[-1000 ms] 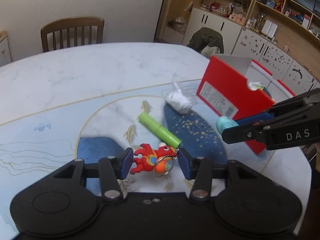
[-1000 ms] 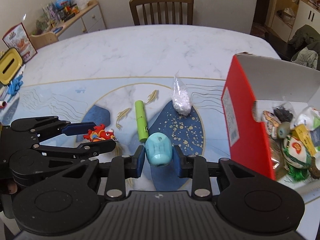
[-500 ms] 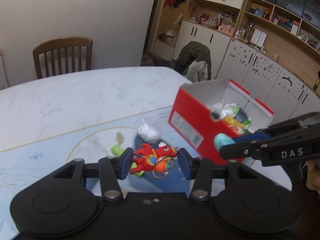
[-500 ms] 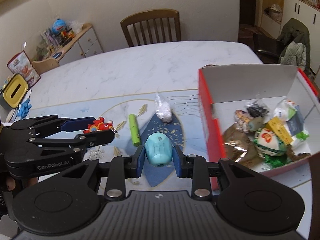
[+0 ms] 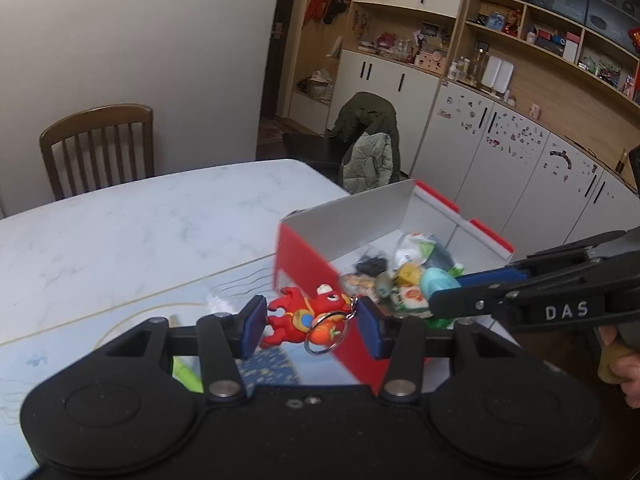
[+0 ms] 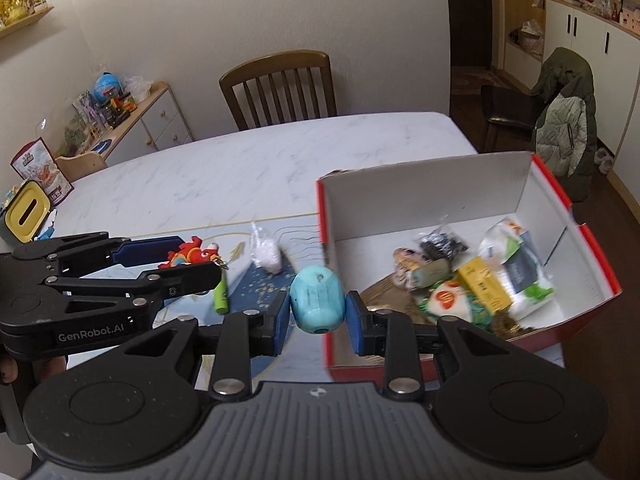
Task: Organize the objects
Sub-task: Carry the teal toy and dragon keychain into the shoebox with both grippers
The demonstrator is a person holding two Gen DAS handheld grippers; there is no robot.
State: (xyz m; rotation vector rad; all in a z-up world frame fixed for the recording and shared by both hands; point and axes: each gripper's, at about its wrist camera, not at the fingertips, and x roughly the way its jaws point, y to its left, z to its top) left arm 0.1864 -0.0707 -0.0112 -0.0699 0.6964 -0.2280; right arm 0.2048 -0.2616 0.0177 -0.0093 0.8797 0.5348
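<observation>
My left gripper (image 5: 310, 322) is shut on a red dragon keychain (image 5: 304, 314) with a metal ring, held in the air near the red box's (image 5: 304, 256) left wall. My right gripper (image 6: 316, 312) is shut on a light blue egg-shaped toy (image 6: 317, 298), held above the box's (image 6: 440, 184) near left corner. The box is open, white inside, and holds several small packets and toys (image 6: 480, 276). On the table lie a green tube (image 6: 220, 298) and a small clear bag of white bits (image 6: 266, 252). In the right wrist view the left gripper (image 6: 200, 256) holds the dragon at left.
A white marble table (image 6: 240, 164) with a blue patterned mat (image 6: 264, 288) carries everything. A wooden chair (image 6: 280, 88) stands at the far edge. A second chair with a jacket (image 6: 564, 116) stands right of the table. A low cabinet with clutter (image 6: 120, 116) lies at left.
Both grippers have risen and moved right toward the red box, each still holding its toy. The box interior has come into fuller view in both views.
</observation>
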